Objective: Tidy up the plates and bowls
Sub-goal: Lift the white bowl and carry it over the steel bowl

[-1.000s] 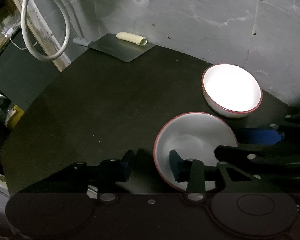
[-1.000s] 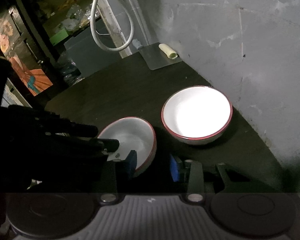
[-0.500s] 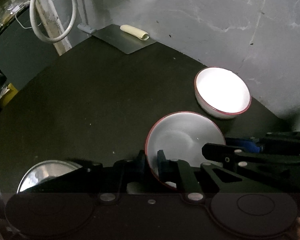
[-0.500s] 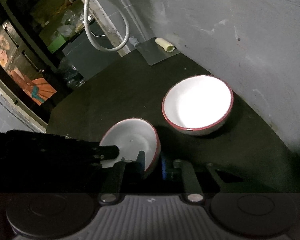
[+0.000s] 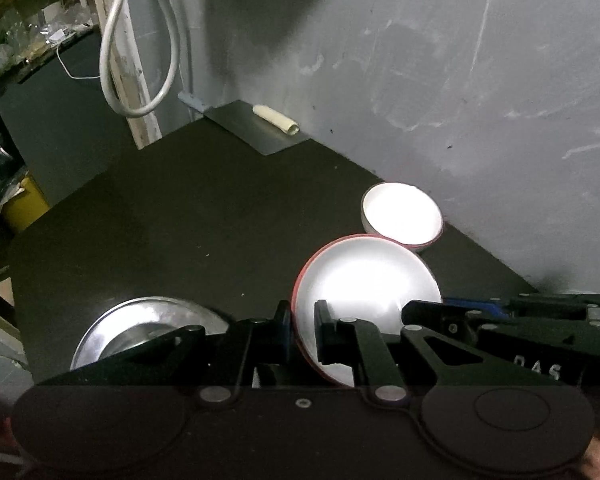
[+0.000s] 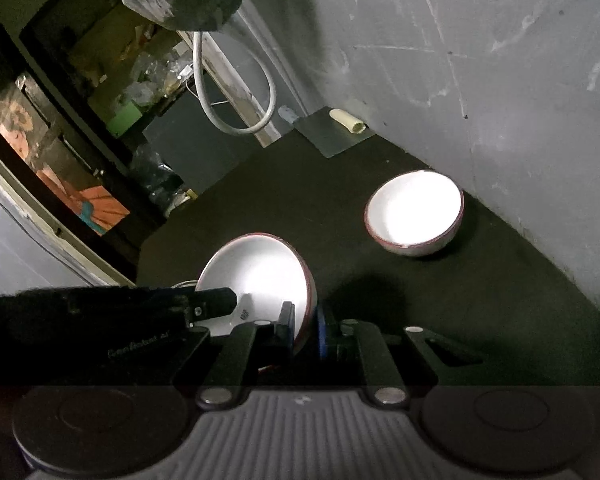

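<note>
A white bowl with a red rim (image 5: 364, 280) (image 6: 256, 276) hangs above the dark table, held from both sides. My left gripper (image 5: 303, 332) is shut on its left rim and my right gripper (image 6: 305, 332) is shut on its right rim. In the left wrist view the right gripper's black arm comes in from the right, and in the right wrist view the left gripper's arm comes in from the left. A second white red-rimmed bowl (image 5: 402, 220) (image 6: 416, 212) stands on the table near the grey wall, beyond the held one. A shiny metal plate (image 5: 148, 328) lies at the lower left, partly hidden behind my left finger.
A flat grey sheet (image 5: 256, 128) (image 6: 334, 130) with a cream roll (image 5: 275, 119) on it lies at the table's far corner. A white cable loop (image 5: 140, 60) hangs on a post behind the table. The grey wall runs along the right. Cluttered shelves stand at the far left.
Both grippers went from open around the near bowl's rim to shut on it, then raised it off the table. The view pulled back and up, bringing the metal plate into sight.
</note>
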Demonstrator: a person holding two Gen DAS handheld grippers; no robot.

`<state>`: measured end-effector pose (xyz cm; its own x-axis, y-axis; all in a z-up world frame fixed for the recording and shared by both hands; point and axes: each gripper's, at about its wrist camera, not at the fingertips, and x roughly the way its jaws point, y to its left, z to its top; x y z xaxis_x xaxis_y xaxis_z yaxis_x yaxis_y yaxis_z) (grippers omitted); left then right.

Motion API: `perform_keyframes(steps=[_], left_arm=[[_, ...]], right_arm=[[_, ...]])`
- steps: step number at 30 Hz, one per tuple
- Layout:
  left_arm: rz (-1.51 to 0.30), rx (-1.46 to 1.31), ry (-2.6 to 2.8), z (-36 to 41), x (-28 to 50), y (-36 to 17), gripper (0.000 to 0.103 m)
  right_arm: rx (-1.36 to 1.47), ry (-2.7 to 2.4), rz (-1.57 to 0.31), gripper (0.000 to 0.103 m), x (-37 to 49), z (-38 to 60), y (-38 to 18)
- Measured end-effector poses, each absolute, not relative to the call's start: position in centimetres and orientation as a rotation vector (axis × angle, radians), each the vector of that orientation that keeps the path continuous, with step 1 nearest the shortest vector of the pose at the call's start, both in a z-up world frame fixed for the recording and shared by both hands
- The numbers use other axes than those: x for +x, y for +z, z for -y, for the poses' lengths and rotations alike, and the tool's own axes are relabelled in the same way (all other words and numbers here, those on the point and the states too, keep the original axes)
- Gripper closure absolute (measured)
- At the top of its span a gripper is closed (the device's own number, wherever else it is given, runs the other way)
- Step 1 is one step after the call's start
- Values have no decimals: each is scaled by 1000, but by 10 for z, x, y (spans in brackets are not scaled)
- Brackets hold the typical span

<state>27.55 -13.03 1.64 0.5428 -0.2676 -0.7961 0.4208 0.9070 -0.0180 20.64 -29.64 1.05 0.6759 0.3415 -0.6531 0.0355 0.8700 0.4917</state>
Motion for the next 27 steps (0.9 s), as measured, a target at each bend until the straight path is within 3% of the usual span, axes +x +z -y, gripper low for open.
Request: perform_keyframes(steps=[8, 27], left_arm=[[-889, 109, -428, 88, 224, 36, 91], [-918, 4, -433, 37, 149, 25, 91]], right_arm=[[530, 207, -842, 90, 165, 269, 34], [493, 206, -915, 89, 95, 220, 31]])
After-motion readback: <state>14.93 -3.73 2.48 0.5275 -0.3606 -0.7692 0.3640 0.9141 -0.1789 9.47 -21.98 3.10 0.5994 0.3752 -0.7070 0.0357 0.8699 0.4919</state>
